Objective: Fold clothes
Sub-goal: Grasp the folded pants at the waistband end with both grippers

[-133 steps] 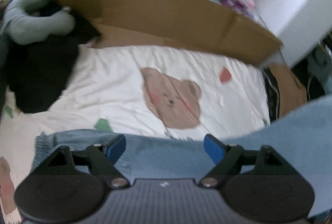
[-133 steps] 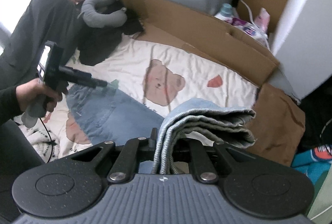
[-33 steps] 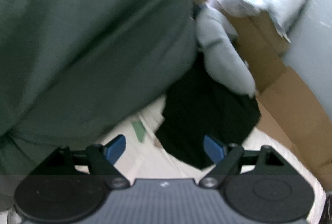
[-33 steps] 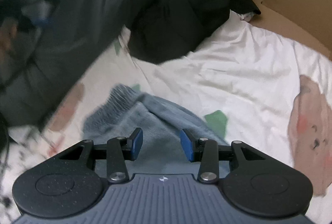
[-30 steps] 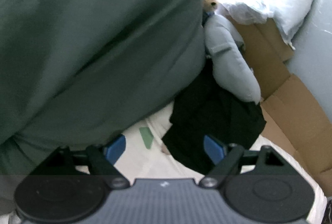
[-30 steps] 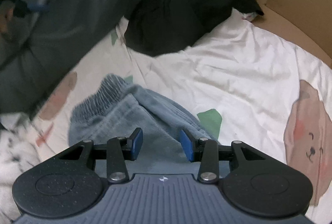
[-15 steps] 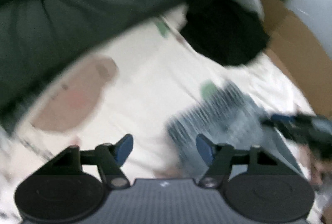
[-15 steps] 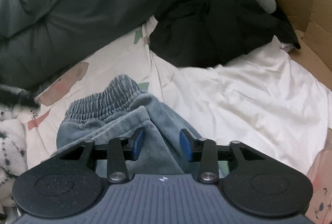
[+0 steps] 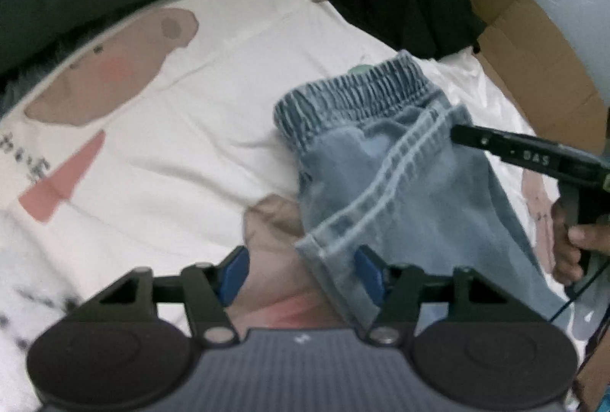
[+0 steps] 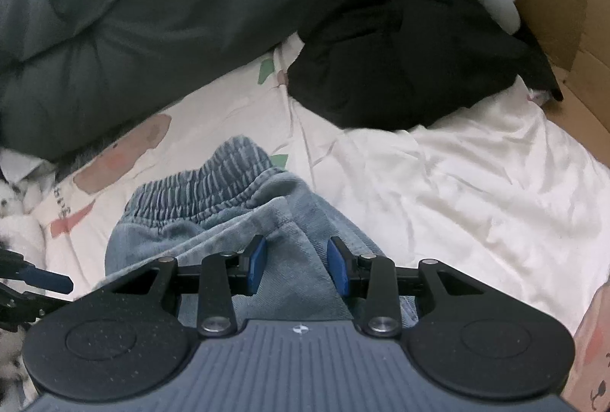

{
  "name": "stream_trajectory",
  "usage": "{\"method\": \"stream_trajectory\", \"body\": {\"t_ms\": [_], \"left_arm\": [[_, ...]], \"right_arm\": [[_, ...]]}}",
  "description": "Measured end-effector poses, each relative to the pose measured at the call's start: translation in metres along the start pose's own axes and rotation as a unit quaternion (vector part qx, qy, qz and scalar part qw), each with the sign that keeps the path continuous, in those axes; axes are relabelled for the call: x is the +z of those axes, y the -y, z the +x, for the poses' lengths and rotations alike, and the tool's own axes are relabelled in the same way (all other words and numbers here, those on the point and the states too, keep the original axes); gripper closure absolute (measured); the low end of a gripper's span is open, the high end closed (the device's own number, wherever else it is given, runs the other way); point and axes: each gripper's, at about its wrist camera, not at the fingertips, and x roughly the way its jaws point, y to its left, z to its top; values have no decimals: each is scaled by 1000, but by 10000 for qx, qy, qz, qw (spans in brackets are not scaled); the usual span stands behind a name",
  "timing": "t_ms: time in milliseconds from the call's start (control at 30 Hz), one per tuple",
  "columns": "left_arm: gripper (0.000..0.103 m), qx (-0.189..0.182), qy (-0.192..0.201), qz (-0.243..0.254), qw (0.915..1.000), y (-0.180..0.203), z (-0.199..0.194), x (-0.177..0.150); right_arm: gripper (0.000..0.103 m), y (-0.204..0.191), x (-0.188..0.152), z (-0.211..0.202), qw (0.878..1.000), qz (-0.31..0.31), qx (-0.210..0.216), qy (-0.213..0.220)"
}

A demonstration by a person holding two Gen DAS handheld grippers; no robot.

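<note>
Between the blue pads of the right gripper [image 10: 296, 265] a fold of the folded denim pants [image 10: 228, 198] is pinched. The left gripper [image 9: 301, 274], jaws closing, straddles their hem on the bear-print sheet [image 9: 160, 130], not yet pressing.

A cream cotton bedsheet printed with brown bears [image 9: 183, 130] is spread out; folded blue denim trousers [image 9: 400, 160] lie on it, a crumpled black garment [image 10: 400, 69] beyond them.

Right gripper [image 10: 296, 269] astride jeans [image 10: 213, 206]
</note>
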Motion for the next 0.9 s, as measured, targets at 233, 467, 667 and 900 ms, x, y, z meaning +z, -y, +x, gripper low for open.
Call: {"method": "stream_trajectory", "body": {"t_ms": [233, 467, 667, 900], "left_arm": [[57, -164, 67, -553, 9983, 1, 12, -11], [86, -190, 257, -617, 9976, 10, 5, -16], [95, -255, 372, -606, 9971, 9, -10, -15], [92, -229, 337, -740, 9964, 2, -2, -14]], "right_arm": [[71, 1, -5, -1, 10000, -1, -2, -5], [97, -3, -6, -4, 9996, -253, -99, 50], [100, -8, 1, -16, 9988, -441, -103, 168], [100, -14, 8, -12, 9983, -551, -161, 124]]}}
